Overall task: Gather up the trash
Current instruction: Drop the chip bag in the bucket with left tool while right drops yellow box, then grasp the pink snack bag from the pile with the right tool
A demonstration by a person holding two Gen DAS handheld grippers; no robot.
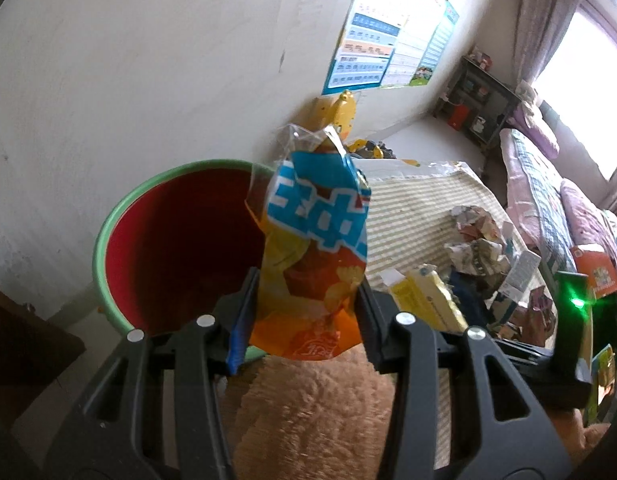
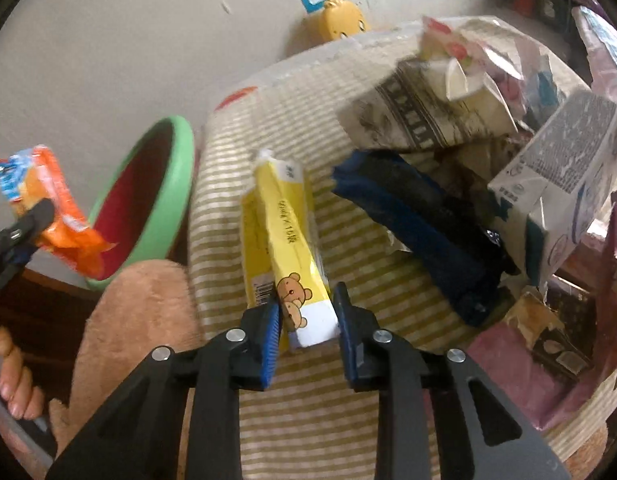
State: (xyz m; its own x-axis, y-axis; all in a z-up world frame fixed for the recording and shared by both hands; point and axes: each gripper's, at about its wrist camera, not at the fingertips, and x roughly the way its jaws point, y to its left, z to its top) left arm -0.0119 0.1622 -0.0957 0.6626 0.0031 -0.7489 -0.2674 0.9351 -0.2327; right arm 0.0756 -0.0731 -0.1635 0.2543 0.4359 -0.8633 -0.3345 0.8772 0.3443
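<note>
1. From my left wrist view, the snack bag (image 1: 314, 248) covers the right side of the bin (image 1: 120, 216) rim, and my gripper's fingers hide its near edge.
2. The trash pile (image 1: 484, 248) at the far right of the striped mat (image 1: 408, 216) is too blurred to sort item by item.
3. On the right wrist view, the yellow carton (image 2: 288, 240) has its near end tucked between my pads (image 2: 270, 344).
4. The print on the milk carton (image 2: 564, 184) is unreadable.
5. Fingers (image 2: 12, 376) are cut off at the left edge.
</note>
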